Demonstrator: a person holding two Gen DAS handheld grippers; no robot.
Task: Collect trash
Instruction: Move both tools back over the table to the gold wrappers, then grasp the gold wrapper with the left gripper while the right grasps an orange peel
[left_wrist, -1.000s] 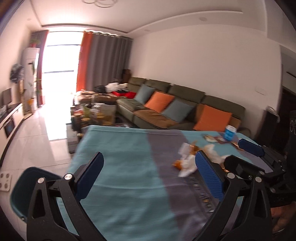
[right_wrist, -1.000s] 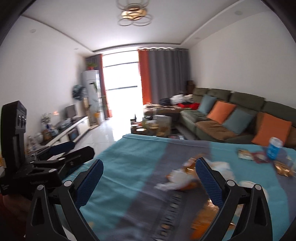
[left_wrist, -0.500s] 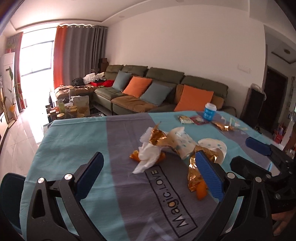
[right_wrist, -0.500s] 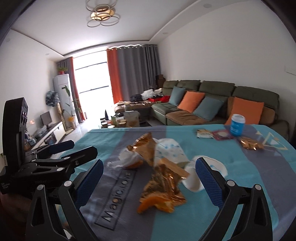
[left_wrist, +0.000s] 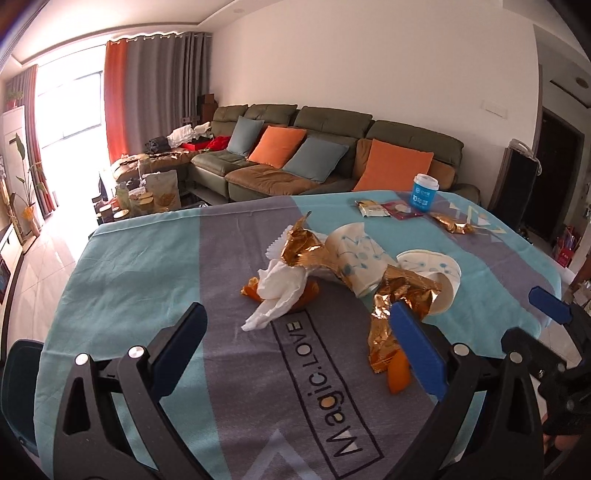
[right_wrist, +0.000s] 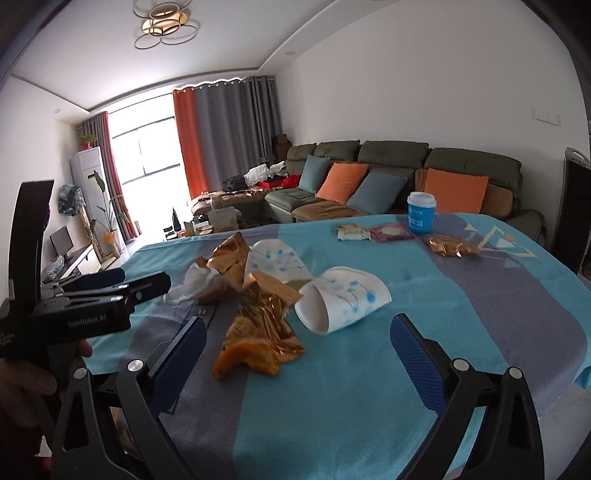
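Both grippers are now closer to the trash than half a second ago; a second ago the pile was small and blurred, far across the table.

Left gripper (left_wrist: 297, 341): jaws wide apart, nothing between them. It hovers over the grey band of the cloth (left_wrist: 140, 266), above the "Magic.LOVE" print. The tissue (left_wrist: 277, 291) lies just ahead of it, sitting larger in the left view than before.

Right gripper (right_wrist: 295, 352): jaws wide apart, empty. It hangs over the near edge of the pile; the orange peel (right_wrist: 245, 358) sits between the fingers in the right view, but I cannot tell height above it.

Trash pile, mid-table:
- tissue, draped over a second bit of peel
- gold wrapper (left_wrist: 306, 249) touching the tissue and the far cup
- two paper cups on their sides: far cup (left_wrist: 356, 258), near cup (right_wrist: 340, 301) with its mouth toward the right gripper
- second gold wrapper (right_wrist: 262, 317) crumpled between the cups, running down to the peel

The pile's layout matches the earlier frames; nothing picked up yet.

Far end of the table: a blue cup (left_wrist: 424, 194) upright, two flat sachets (left_wrist: 388, 210) beside it, and a small gold wrapper (left_wrist: 452, 223) near them, well apart from the pile.

A hand (right_wrist: 26, 376) on the left gripper's grip shows at the right view's left edge.
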